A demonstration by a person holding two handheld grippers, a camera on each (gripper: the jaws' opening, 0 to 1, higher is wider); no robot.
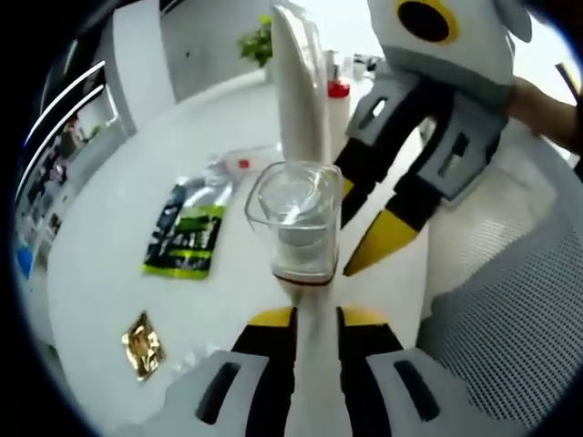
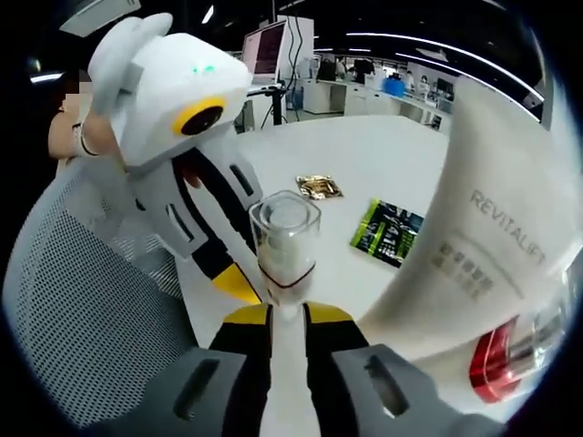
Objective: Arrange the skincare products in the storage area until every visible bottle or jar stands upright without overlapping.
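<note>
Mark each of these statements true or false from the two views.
1. A green and black packet lies flat on the white table. True.
2. The tube between the jaws of the left gripper has a black cap. False: its cap is clear.
3. A gold packet lies on the table. True.
4. The gold packet sits on top of the green one. False: they lie apart.
5. The big tube reads REVITALIFT. True.

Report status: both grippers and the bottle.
Left hand-held gripper shut on clear-capped bottle. Right hand-held gripper alongside, grip unclear. White tube close behind bottle.
</note>
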